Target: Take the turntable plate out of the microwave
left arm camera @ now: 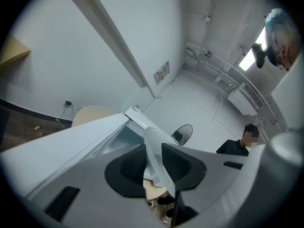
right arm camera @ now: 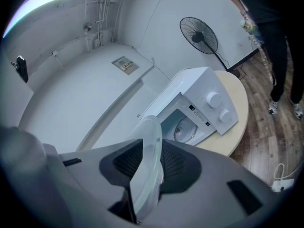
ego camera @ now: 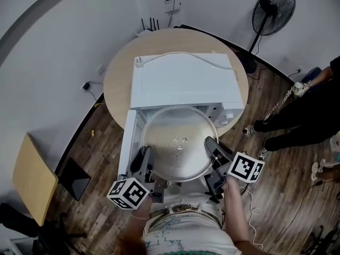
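The round glass turntable plate hangs level in front of the white microwave, outside its cavity. My left gripper is shut on the plate's near left rim, and my right gripper is shut on its near right rim. In the left gripper view the plate's edge runs between the dark ribbed pads. In the right gripper view the glass rim is pinched the same way, and the microwave's open cavity shows beyond it.
The microwave stands on a round wooden table, its door swung open at the left. A person in black stands at the right. A floor fan is behind the table, a yellow board at the left.
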The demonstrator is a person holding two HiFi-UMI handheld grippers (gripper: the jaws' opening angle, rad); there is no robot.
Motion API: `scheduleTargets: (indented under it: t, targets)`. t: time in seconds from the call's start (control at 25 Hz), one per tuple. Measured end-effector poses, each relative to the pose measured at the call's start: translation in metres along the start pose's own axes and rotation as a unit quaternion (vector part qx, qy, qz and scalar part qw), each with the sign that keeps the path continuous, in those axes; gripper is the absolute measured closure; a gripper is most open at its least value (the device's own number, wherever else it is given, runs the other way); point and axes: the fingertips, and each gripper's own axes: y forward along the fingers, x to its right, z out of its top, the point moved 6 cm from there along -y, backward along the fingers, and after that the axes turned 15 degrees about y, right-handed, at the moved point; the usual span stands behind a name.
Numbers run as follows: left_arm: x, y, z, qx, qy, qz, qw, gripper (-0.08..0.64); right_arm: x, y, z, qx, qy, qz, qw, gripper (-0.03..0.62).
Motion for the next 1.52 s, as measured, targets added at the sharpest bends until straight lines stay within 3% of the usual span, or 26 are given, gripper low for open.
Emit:
scheduleTargets:
  t: [0.92, 1.28, 1.52]
  targets:
    - [-0.016, 0.106, 0.035, 0.002, -0.017, 0.029, 0.9994, 0.463, -0.012, 0.088, 0.092, -0.013, -0.025, -0.008, 1.0, 0.491]
    - [-0.028, 0.148, 0.044, -0.02, -0.032, 0.038, 0.9986, 0.463, -0.013, 0.123, 0.12, -0.013, -0.038, -0.041, 0.998, 0.486]
    - [-0.03, 0.167, 0.057, -0.037, -0.006, 0.052, 0.9979, 0.456, -0.023, 0.139, 0.133, -0.021, -0.073, -0.079, 0.994, 0.476]
